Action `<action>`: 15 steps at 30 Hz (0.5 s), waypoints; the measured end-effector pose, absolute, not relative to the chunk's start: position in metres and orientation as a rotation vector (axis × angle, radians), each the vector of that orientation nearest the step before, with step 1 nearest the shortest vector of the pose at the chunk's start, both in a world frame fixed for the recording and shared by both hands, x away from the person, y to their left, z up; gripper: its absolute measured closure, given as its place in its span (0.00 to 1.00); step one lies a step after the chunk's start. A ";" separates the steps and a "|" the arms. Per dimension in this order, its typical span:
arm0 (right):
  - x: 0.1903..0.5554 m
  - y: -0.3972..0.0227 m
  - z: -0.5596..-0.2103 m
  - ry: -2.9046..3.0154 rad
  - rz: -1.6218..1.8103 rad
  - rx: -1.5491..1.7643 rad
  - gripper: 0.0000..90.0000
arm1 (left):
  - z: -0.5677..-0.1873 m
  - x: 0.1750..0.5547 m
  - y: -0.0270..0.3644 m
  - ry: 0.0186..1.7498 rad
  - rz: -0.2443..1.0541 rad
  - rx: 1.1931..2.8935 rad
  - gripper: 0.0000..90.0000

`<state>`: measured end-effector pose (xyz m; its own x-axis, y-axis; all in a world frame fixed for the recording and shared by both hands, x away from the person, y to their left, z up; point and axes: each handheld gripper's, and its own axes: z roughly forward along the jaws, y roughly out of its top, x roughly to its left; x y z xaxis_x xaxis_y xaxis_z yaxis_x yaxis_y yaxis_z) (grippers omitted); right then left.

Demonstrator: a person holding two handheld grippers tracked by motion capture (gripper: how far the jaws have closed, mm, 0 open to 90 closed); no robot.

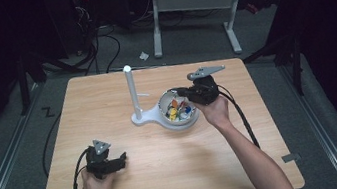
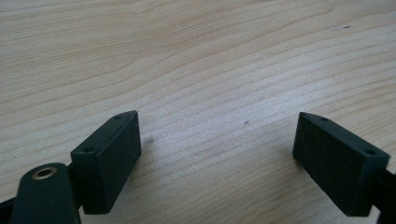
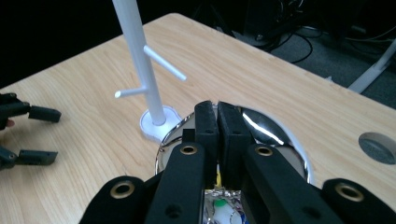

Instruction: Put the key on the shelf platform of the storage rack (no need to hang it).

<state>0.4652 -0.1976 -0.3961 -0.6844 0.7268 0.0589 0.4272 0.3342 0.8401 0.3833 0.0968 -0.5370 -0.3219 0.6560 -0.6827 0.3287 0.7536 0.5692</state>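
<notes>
A shiny metal bowl sits mid-table, with small coloured pieces inside. Just to its left stands a white post with side pegs on a round base. My right gripper hangs over the bowl's far rim, held by a hand from the right. In the right gripper view its jaws are pressed together over the bowl, with the post behind them. The left gripper rests low at the near left, open. Its jaws stand wide apart over bare wood.
The left gripper appears far left in the right gripper view. A grey round plug sits in the tabletop. Beyond the wooden table stands a white desk frame, and cables lie on the floor.
</notes>
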 end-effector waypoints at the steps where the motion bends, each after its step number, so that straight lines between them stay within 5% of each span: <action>1: 0.465 -0.197 -0.398 2.284 1.271 1.022 0.98 | -0.537 0.383 0.097 1.929 0.403 0.751 0.17; 15: 0.466 -0.198 -0.434 2.335 1.194 1.081 0.98 | -0.537 0.383 0.097 1.929 0.403 0.752 0.18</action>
